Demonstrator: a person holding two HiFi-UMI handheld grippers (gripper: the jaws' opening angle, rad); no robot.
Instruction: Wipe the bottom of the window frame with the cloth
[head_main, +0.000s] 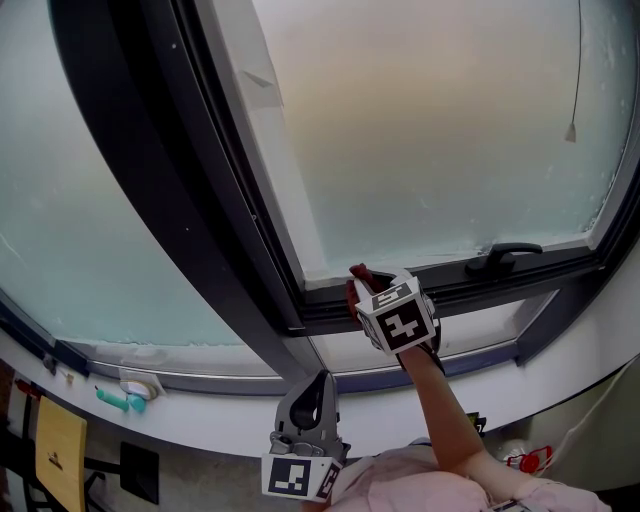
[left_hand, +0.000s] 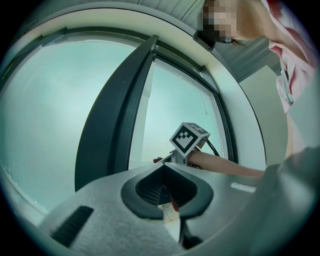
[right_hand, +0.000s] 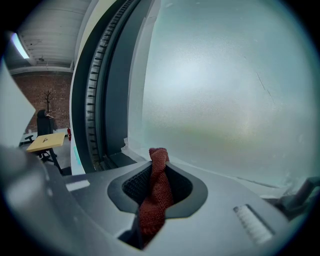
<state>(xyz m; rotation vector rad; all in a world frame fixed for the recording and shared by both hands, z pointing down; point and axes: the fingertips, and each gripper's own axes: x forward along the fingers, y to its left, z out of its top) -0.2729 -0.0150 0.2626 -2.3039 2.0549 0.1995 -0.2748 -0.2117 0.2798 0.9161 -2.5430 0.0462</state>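
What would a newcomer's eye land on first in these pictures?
The dark red knitted cloth stands out. It is pinched in the right gripper and held up at the left corner of the dark grey window frame, by its bottom rail, just under the large frosted glass pane. The left gripper hangs low near the person's body, jaws together and away from the window.

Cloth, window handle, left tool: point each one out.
cloth (right_hand: 156, 192), right gripper view, knitted middle held between the jaws
window handle (head_main: 508, 252), head view, middle of the dark lever
left tool (head_main: 319, 386), head view, between its fingertips
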